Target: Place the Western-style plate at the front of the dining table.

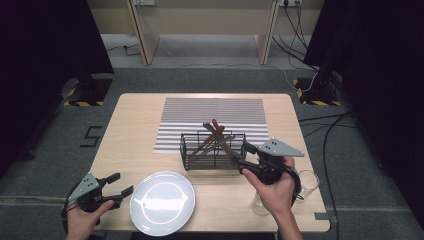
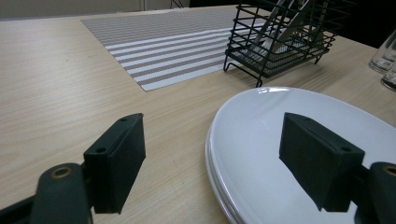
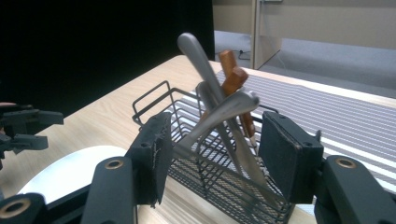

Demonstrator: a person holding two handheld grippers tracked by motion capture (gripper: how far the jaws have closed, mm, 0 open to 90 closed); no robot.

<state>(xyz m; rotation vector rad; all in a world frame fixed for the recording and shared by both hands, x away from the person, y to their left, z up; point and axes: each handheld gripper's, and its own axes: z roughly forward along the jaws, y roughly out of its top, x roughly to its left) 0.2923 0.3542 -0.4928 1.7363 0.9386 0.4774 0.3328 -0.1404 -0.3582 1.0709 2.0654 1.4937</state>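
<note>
- The right gripper [image 1: 243, 159] sits at the near right end of the black wire basket [image 1: 212, 150], its jaws spread apart and gripping nothing; in the right gripper view the pads stand on either side of the basket's end wall.
- The basket [image 3: 210, 168] stands near the middle of the table [image 1: 135, 130], on the near edge of a striped placemat [image 1: 212, 112].
- In it lean several pieces of cutlery [image 3: 219, 116], metal handles crossed with two brown wooden ones, all tilted.
- The left gripper [image 1: 120, 187] hovers at the near left, just left of the white plate [image 1: 162, 202], its jaws released and empty.
- In the left gripper view one pad overlaps the plate's rim [image 2: 219, 154].
- Two clear glasses [image 1: 307, 185] stand near the right hand [image 1: 275, 192].
</note>
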